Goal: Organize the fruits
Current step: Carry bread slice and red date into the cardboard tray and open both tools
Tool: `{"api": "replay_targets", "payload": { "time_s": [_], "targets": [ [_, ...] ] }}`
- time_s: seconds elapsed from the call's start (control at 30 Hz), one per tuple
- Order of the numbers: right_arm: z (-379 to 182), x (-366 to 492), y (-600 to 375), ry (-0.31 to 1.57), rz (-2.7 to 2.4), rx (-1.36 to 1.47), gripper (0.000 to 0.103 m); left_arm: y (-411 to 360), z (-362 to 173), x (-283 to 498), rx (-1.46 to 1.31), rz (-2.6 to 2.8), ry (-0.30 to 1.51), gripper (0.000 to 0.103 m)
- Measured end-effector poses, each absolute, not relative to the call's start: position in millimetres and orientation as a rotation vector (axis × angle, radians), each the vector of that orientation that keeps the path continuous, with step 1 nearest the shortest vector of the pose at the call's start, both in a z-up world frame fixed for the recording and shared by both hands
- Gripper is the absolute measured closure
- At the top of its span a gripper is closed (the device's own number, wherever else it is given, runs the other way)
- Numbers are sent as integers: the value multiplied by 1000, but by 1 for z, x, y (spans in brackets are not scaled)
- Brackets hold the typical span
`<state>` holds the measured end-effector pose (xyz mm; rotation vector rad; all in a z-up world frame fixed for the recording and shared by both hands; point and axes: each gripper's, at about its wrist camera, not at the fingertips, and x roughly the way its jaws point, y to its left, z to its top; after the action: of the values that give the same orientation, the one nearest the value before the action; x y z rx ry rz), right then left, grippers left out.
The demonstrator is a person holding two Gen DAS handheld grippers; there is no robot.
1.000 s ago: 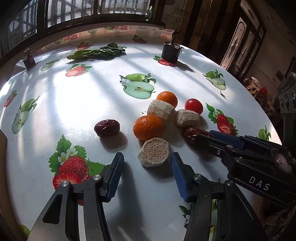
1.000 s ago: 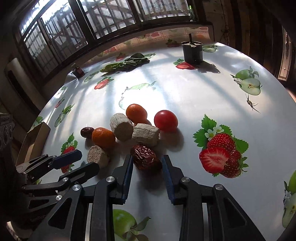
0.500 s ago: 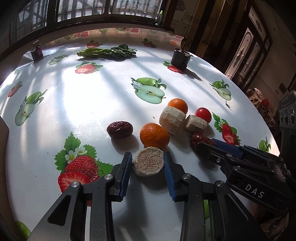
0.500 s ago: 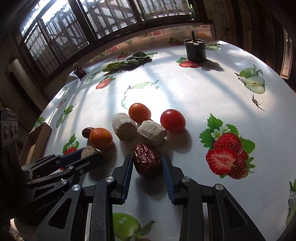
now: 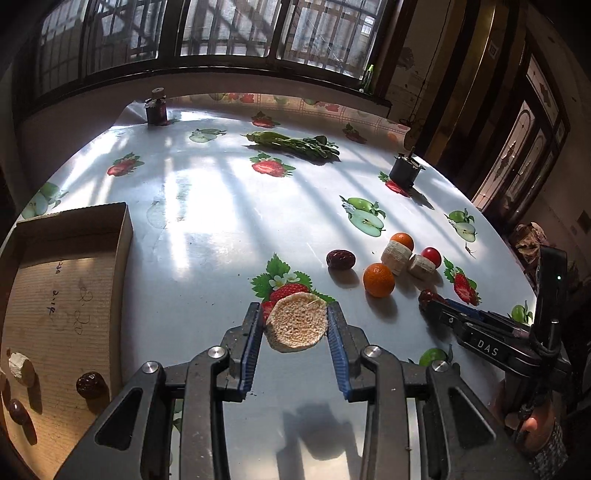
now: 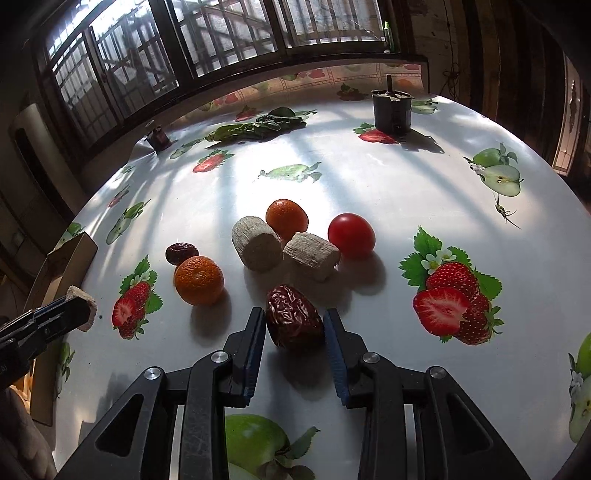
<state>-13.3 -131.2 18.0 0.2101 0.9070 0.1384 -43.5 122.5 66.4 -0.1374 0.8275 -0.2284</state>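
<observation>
Barred windows [image 5: 236, 33] w/ sunlight streaking fruit-print tablecloth [image 5: 229, 206]; poss. wooden doors [image 5: 532, 147] at right.

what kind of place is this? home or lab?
Likely a home dining room: a round table under a fruit-print tablecloth, barred windows behind it, an ornate wooden door to one side.

Your fruit-print table [image 6: 369, 177] carries two oranges [image 6: 198, 279], a tomato [image 6: 351, 235], leafy greens [image 6: 258, 125] and a cardboard box [image 5: 66, 280].

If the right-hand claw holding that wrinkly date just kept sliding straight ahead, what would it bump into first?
Most likely the nearer pale cut chunk, lying just beyond the red date clamped in the right gripper; depth in this fisheye view is uncertain.
</observation>
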Motion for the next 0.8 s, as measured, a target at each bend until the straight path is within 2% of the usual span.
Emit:
{"api": "replay_targets", "payload": {
  "time_s": [0.37,0.63,0.8],
  "targets": [
    [63,-34,-86,895,350,328,68,254,71,-80,-286,1,794,69],
    [85,-18,22,925,546,235,68,314,76,-49,-212,107,869,69],
    [84,-2,106,941,641,145,68,337,61,-19,-205,132,943,69]
  ]
}}
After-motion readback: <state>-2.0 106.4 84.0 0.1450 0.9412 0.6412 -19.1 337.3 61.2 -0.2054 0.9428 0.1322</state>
